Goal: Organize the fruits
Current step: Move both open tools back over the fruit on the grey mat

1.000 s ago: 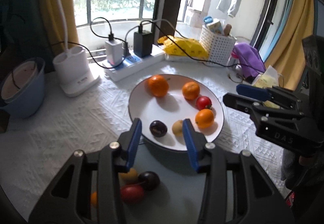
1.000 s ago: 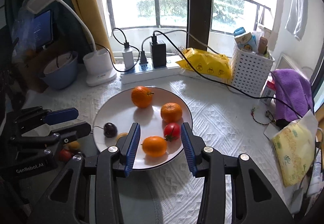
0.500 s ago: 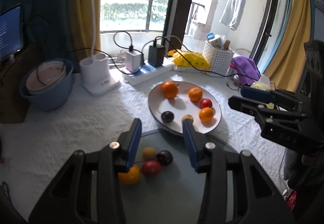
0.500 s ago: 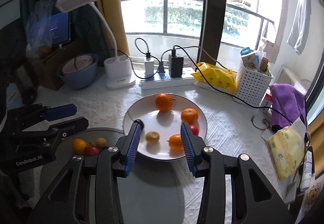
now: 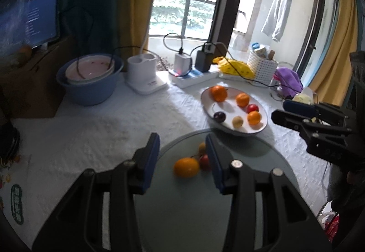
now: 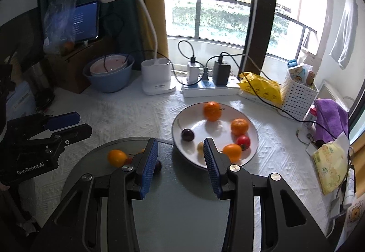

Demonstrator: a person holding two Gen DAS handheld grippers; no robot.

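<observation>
While both grippers hover over the grey round mat (image 6: 182, 217):
Left gripper (image 5: 182, 156): parted, empty.
Right gripper (image 6: 180, 156): parted, empty.
Orange (image 5: 186, 167): on mat.
White plate (image 6: 178, 131): beside mat, holding six fruits.

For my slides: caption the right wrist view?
Open right claw hovers empty over grey round tray beside white plate of fruit.

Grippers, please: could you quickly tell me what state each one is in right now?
Left gripper: open, holding nothing.
Right gripper: open, holding nothing.
</observation>
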